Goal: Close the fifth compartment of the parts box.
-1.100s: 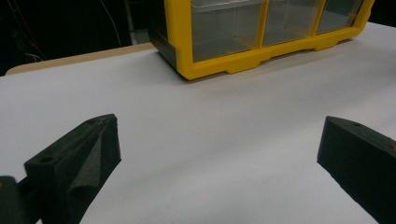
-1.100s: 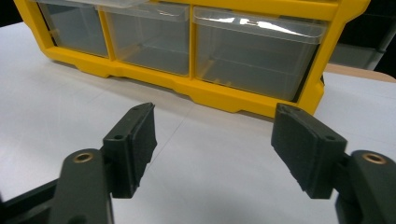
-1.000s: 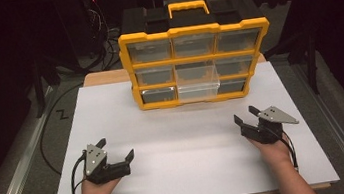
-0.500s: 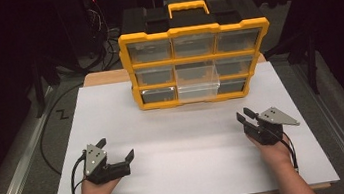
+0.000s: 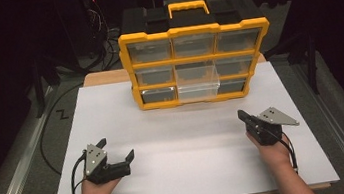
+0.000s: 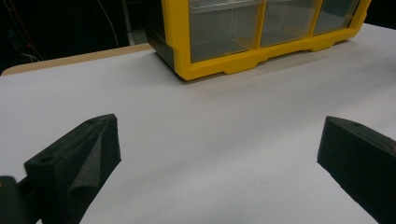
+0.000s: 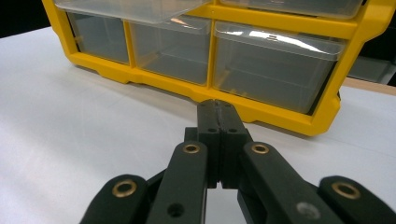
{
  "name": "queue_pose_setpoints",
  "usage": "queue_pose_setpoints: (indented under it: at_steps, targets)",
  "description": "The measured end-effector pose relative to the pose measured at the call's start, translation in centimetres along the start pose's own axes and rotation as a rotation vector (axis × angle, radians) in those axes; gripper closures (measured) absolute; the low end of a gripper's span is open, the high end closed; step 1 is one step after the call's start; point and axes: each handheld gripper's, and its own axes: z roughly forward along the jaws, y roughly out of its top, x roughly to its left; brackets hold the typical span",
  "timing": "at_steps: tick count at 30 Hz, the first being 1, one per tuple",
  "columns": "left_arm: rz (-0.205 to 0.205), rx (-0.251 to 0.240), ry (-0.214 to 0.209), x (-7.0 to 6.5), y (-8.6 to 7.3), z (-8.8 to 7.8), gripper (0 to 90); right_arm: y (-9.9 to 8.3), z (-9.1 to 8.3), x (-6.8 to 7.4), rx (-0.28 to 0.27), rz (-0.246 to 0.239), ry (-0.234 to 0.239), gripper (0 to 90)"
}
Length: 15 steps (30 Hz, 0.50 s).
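On the white tabletop, my right gripper has just closed its jaws on nothing. My left gripper gapes wide. Beyond stands the yellow-framed organizer with clear plastic drawers, its contents indistinct.

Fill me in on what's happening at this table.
A person sits at a white table with a gripper in each hand, facing a yellow organizer of clear drawers. One middle drawer is pulled partly out. The left gripper rests with its jaws wide open and nothing between them. The right gripper has just been closing its jaws; they meet on nothing. Neither touches the organizer.
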Motion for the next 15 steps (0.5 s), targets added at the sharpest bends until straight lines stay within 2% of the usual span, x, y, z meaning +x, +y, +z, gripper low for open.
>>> queue_pose_setpoints:
  at_steps: [11, 15]
  targets:
    - [-0.001, -0.006, -0.001, 0.0, 0.0, -0.1, 0.1, 0.0, 0.4, 0.6, 0.012, -0.015, 0.021, 90.0]
    - [0.0, -0.008, -0.002, 0.0, 0.0, -0.1, 0.1, 0.1, 0.6, 1.1, 0.015, -0.022, 0.044, 90.0]
